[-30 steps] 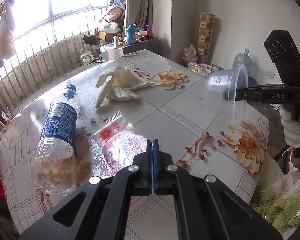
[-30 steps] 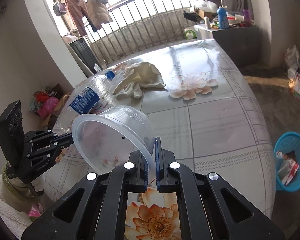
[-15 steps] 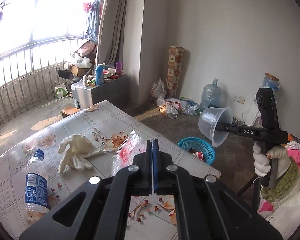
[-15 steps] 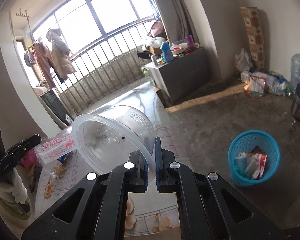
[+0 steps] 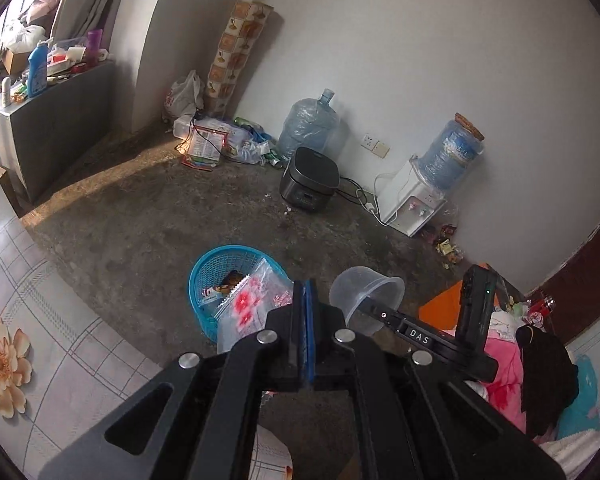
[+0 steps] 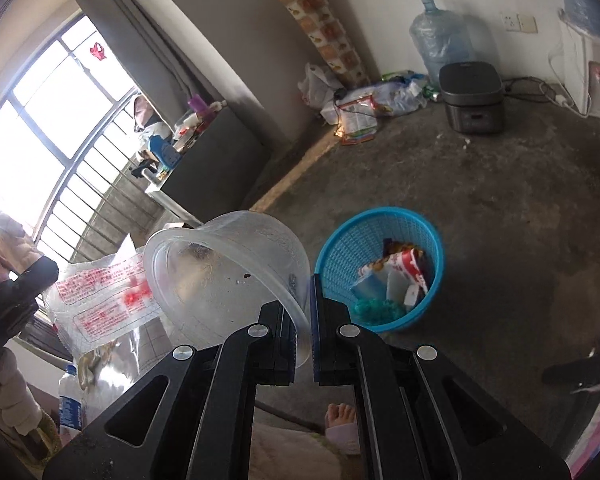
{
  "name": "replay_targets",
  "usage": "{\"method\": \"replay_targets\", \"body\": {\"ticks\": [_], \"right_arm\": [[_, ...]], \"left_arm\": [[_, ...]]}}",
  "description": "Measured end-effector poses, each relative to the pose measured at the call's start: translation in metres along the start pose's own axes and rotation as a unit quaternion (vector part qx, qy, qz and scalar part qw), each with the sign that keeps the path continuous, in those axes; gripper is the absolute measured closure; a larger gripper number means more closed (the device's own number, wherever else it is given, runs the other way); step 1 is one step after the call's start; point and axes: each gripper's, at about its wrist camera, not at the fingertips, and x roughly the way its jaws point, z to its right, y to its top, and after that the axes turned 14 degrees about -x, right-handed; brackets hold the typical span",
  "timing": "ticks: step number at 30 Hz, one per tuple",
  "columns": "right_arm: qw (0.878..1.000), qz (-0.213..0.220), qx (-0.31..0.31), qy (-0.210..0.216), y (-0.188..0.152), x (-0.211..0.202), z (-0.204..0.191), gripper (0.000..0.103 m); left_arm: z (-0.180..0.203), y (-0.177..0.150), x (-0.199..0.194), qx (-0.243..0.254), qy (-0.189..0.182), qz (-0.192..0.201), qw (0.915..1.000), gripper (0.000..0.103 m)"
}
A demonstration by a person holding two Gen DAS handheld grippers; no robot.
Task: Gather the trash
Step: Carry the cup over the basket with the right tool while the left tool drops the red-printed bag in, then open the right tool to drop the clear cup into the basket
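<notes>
My left gripper (image 5: 305,292) is shut on a clear plastic bag (image 5: 246,312) with red print, which hangs over the near side of the blue trash basket (image 5: 208,280). My right gripper (image 6: 303,292) is shut on the rim of a clear plastic cup (image 6: 228,272), held tilted just left of the blue trash basket (image 6: 364,236). The same cup (image 5: 364,292) shows in the left wrist view to the right of the basket, and the bag (image 6: 100,300) shows at the left of the right wrist view. The basket holds several wrappers.
The flowered table (image 5: 24,320) lies at the lower left, with a plastic bottle (image 6: 73,400) on it. On the concrete floor stand a rice cooker (image 5: 310,180), water jugs (image 5: 308,128) and a dispenser (image 5: 414,204). A bare foot (image 6: 342,420) shows below.
Both grippers swung away from the table toward the floor and the blue basket. The bag came off the table in the left gripper; the cup stayed in the right one.
</notes>
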Motion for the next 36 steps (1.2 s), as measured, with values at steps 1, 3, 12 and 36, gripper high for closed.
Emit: {"method": "replay_targets", "body": {"ticks": [1,3,12,36], "right_arm": [[1.0,-0.01,0.016,-0.003,-0.001,0.009,0.01,0.099],[0.999,-0.027,0.044,-0.014,-0.003,0.027,0.028,0.099],[0.984,-0.103,0.139,-0.046,-0.012,0.121,0.101,0.098],[0.983,-0.023,0.181,-0.003,-0.011,0.094,0.1,0.054]], "left_arm": [[-0.002,0.007,0.022,-0.012,-0.001,-0.019,0.9997,0.102],[-0.003,0.018,0.067,-0.021,0.016,-0.048,0.9985,0.102],[-0.022,0.046,0.236,-0.039,0.079,-0.117,0.9893,0.101],[-0.004,0.065,0.103,-0.038,0.015,0.037,0.9985,0.031]]}}
